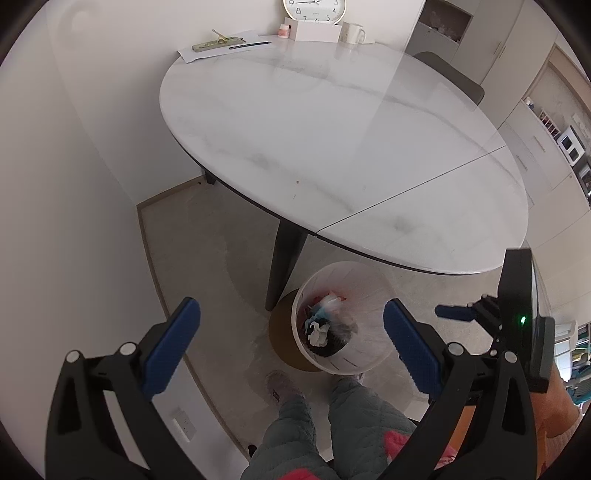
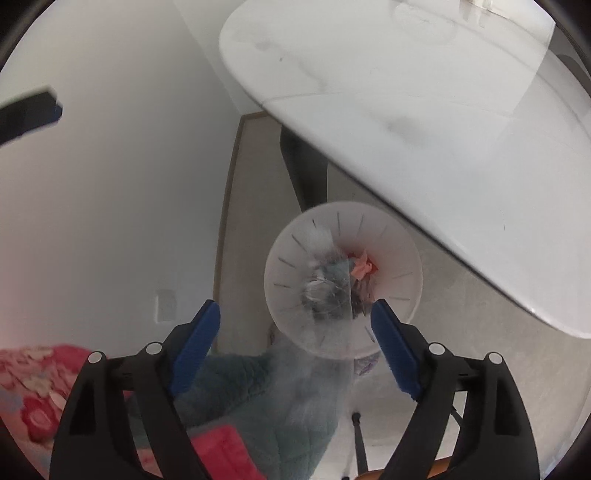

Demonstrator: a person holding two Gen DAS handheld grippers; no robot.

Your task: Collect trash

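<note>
Home dining area, marble table (image 1: 332,140), wall clock (image 1: 315,10), cabinets (image 1: 491,44)

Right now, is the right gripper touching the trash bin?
Apart. The right wrist view shows the right gripper open and empty above the trash bin, which sits well below on the floor.

A white marble-look oval table (image 1: 332,122) on dark tapered legs (image 1: 284,266) fills the centre and upper right of the left wrist view, with a seam across its top toward the lower right. A plain pale wall (image 1: 74,184) takes the left side, meeting a light grey floor (image 1: 207,258) at a wood-toned skirting, and a wall clock (image 1: 314,9) sits at the top centre. Pale tall cabinets (image 1: 517,48) and open shelving (image 1: 569,140) run down the right edge, in soft, even light.
</note>
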